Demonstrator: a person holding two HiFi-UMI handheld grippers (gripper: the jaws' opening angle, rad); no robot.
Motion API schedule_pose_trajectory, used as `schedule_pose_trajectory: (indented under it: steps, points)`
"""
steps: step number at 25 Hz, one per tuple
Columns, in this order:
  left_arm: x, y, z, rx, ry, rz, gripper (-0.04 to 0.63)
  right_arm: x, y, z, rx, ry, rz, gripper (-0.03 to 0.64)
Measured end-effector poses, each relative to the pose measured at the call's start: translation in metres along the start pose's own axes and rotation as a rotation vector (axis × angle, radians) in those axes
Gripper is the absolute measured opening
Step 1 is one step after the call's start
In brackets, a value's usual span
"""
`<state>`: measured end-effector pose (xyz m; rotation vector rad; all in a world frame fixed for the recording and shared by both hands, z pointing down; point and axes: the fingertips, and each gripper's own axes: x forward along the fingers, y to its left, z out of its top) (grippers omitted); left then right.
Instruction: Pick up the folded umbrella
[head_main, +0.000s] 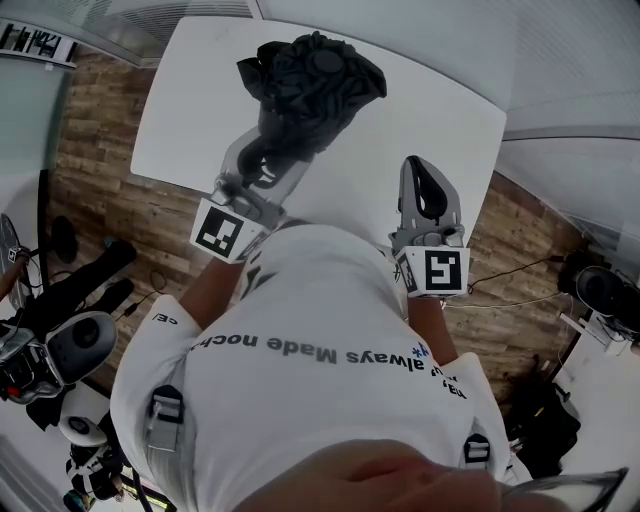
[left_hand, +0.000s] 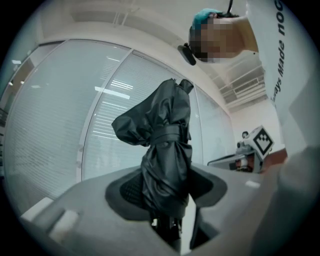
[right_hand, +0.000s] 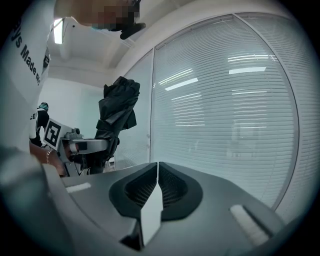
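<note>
The folded black umbrella (head_main: 310, 85) is off the white table (head_main: 440, 120), held upright by its lower end between the pads of my left gripper (head_main: 268, 155). In the left gripper view its wrapped canopy and strap (left_hand: 167, 145) rise straight out of the left gripper (left_hand: 167, 192), whose jaws stand partly apart around it. My right gripper (head_main: 422, 178) hovers beside it over the table's near edge, shut and empty. Seen from the right gripper (right_hand: 157, 182), whose pads meet, the umbrella (right_hand: 118, 111) and the left gripper (right_hand: 82, 146) stand off to the left.
A wood floor (head_main: 110, 180) surrounds the table. Black equipment and cables (head_main: 70, 330) crowd the floor at the left, with more gear (head_main: 600, 290) at the right. A glass wall with blinds (right_hand: 225, 100) stands ahead.
</note>
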<state>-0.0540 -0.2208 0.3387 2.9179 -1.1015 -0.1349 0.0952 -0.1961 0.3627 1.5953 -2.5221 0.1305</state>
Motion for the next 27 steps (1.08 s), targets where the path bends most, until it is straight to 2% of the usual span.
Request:
schedule_pose_trajectory:
  steps: [7, 27]
  points:
    - [-0.001, -0.004, -0.006, 0.029, 0.016, -0.003, 0.213, -0.004, 0.001, -0.002, -0.012, 0.007, 0.005, 0.003]
    - [-0.005, -0.010, -0.005, -0.001, 0.016, -0.014, 0.213, -0.012, 0.006, 0.001, -0.018, 0.001, 0.004, 0.003]
